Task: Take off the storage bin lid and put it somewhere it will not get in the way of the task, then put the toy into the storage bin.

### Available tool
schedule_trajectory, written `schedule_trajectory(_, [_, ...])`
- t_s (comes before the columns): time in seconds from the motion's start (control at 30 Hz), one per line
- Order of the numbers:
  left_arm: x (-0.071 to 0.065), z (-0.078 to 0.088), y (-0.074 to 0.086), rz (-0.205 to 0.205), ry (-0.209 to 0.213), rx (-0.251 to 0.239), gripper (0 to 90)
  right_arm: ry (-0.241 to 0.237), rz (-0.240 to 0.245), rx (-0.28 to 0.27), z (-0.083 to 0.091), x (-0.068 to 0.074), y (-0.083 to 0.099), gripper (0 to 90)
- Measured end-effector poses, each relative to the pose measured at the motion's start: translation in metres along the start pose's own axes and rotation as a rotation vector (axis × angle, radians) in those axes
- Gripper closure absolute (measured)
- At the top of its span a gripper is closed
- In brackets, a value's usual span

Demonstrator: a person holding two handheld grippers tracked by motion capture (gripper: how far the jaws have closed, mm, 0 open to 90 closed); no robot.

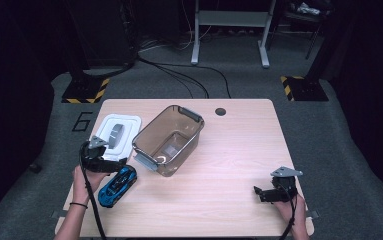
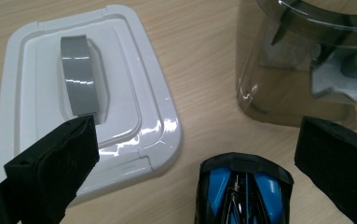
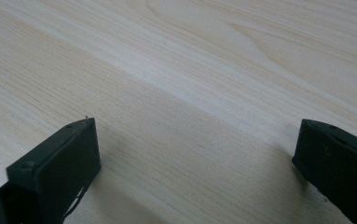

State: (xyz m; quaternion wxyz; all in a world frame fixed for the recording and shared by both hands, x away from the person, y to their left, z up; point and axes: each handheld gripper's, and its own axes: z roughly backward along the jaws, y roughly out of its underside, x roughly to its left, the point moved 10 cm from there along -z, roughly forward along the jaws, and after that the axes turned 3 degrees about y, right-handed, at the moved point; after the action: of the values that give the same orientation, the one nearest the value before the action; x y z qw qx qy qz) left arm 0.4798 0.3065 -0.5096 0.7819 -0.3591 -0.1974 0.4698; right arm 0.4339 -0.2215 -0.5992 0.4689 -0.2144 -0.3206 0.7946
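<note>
While left claw (image 1: 110,166) gapes wide over blue toy car (image 1: 117,185) | right claw (image 1: 259,192) wide, empty; floor marking "6" (image 1: 83,121)

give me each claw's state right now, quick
Left claw: open, jaws wide on either side of the blue car, not gripping it.
Right claw: open, holding nothing, over bare table.

On the desk (image 1: 229,165): one blue toy car (image 1: 117,185), one clear tub (image 1: 168,139), one white lid (image 1: 118,132), two tongs.
</note>
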Motion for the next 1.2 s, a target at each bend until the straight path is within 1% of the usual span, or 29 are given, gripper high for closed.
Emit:
schedule_trajectory(0.1, [-0.003,0.001,0.003,-0.004,0.004,-0.002,0.0,0.000,0.000,0.000,0.000,0.000,0.000,0.0])
schedule_trajectory(0.13, [-0.004,0.002,0.004,0.002,0.002,-0.004,0.0,0.000,0.000,0.000,0.000,0.000,0.000,0.0])
schedule_trajectory(0.2, [-0.006,0.002,0.005,-0.003,0.003,-0.018,0.0,0.000,-0.001,0.000,0.000,0.000,0.000,0.0])
schedule_trajectory(0.23, [-0.007,0.003,0.006,-0.006,0.011,-0.005,0.0,0.000,0.000,0.000,0.000,0.000,0.000,0.0])
schedule_trajectory(0.3, [-0.010,0.003,0.008,-0.010,0.017,0.000,0.0,0.000,0.000,0.000,0.000,0.000,0.000,0.0])
schedule_trajectory(0.33, [-0.011,0.002,0.008,-0.008,0.017,-0.010,0.0,0.001,-0.001,0.000,0.000,0.000,0.000,0.0])
schedule_trajectory(0.37, [-0.012,0.003,0.009,-0.017,0.024,0.007,0.0,0.001,-0.001,0.000,0.000,0.000,0.000,0.0])
schedule_trajectory(0.43, [-0.015,0.002,0.010,-0.018,0.020,0.001,0.0,0.001,0.000,0.000,0.000,0.000,0.000,0.0])
schedule_trajectory(0.47, [-0.016,0.002,0.011,-0.025,0.021,0.003,0.0,0.001,-0.001,0.000,0.000,0.000,0.000,0.0])
schedule_trajectory(0.5, [-0.017,0.003,0.012,-0.023,0.024,0.005,0.0,0.001,-0.001,0.000,0.000,0.000,0.000,0.0])
schedule_trajectory(0.6, [-0.020,0.005,0.014,-0.036,0.025,0.005,0.0,0.000,-0.002,-0.001,0.000,0.000,0.000,0.0])
schedule_trajectory(0.77, [-0.023,0.006,0.016,-0.037,0.027,0.002,0.0,0.002,-0.005,-0.001,0.000,0.000,0.000,0.0])
schedule_trajectory(0.83, [-0.025,0.004,0.019,-0.038,0.032,0.012,0.0,0.002,-0.005,0.000,0.000,0.000,0.000,0.0])
schedule_trajectory(0.9, [-0.028,0.001,0.023,-0.047,0.039,0.033,0.1,0.002,-0.005,-0.002,0.000,0.000,0.000,0.0])
schedule_trajectory(0.93, [-0.030,-0.001,0.024,-0.044,0.039,0.036,0.1,0.003,-0.005,-0.002,0.000,0.000,0.000,0.0])
schedule_trajectory(1.0, [-0.032,-0.004,0.028,-0.052,0.045,0.059,0.1,0.004,-0.005,-0.002,0.000,0.000,0.000,0.0])
schedule_trajectory(1.1, [-0.035,-0.013,0.036,-0.060,0.040,0.102,0.1,0.005,-0.005,-0.002,0.000,0.000,0.000,0.0])
schedule_trajectory(1.13, [-0.036,-0.015,0.037,-0.055,0.039,0.104,0.1,0.005,-0.005,-0.002,0.000,0.000,0.000,0.0])
schedule_trajectory(1.17, [-0.037,-0.017,0.039,-0.058,0.042,0.119,0.1,0.005,-0.005,-0.002,0.000,0.000,0.000,0.0])
schedule_trajectory(1.2, [-0.037,-0.019,0.040,-0.057,0.038,0.117,0.1,0.005,-0.005,-0.002,0.000,0.000,0.000,0.0])
